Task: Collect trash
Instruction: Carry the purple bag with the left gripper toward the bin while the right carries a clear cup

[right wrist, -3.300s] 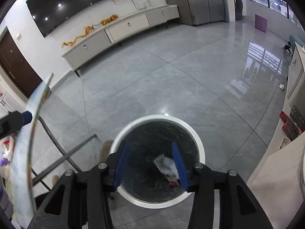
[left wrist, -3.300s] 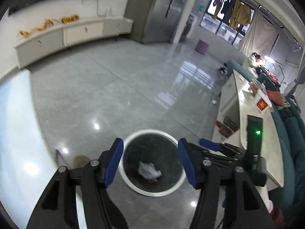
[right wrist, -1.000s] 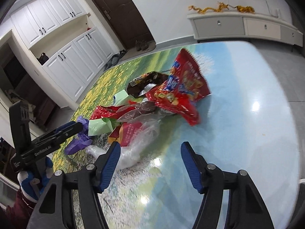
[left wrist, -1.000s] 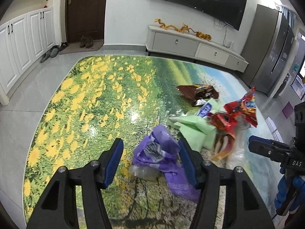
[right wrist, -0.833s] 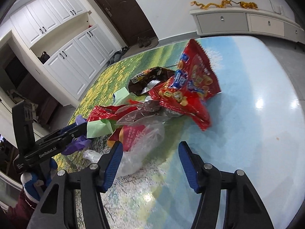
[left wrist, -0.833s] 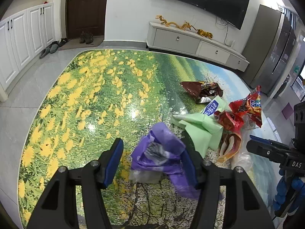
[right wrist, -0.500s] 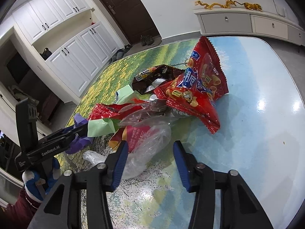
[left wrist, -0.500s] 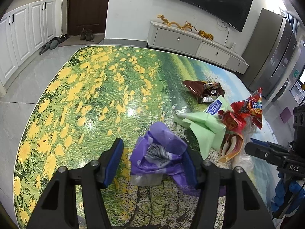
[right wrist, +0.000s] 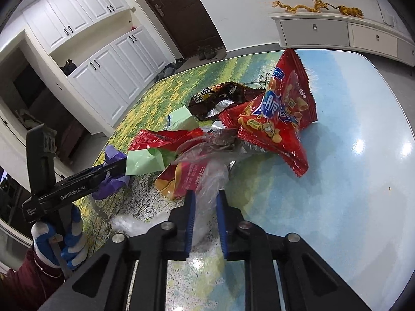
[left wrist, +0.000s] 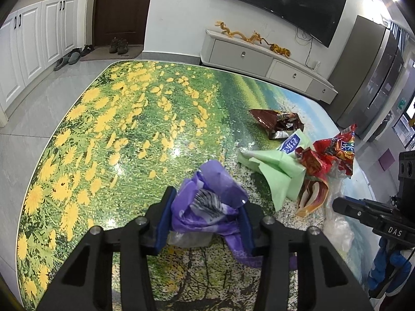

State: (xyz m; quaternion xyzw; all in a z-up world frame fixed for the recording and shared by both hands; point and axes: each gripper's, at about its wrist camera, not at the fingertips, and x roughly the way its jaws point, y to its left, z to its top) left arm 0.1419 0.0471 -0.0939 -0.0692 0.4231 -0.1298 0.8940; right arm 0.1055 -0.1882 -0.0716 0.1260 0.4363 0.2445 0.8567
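Note:
My left gripper (left wrist: 205,215) is shut on a crumpled purple plastic bag (left wrist: 215,194) lying on the flower-print table (left wrist: 124,119). My right gripper (right wrist: 206,207) is shut on a clear plastic bag (right wrist: 211,178) at the near edge of the trash pile. The pile holds a red snack bag (right wrist: 280,119), a brown wrapper (right wrist: 220,98), green paper (right wrist: 145,160) and an orange-red wrapper (right wrist: 181,181). In the left wrist view the same pile lies to the right: the green paper (left wrist: 280,171), the red snack bag (left wrist: 334,153), the brown wrapper (left wrist: 277,121).
The table edge runs close on the right in the left wrist view, with grey floor beyond. A white TV cabinet (left wrist: 259,57) stands behind the table. White cupboards (right wrist: 103,59) and a dark door (right wrist: 181,13) are at the back. The blue right part of the tabletop (right wrist: 363,155) is bare.
Both grippers came back from the bin on the floor to the table. The left jaws closed onto the purple bag. The right jaws closed onto the clear plastic bag.

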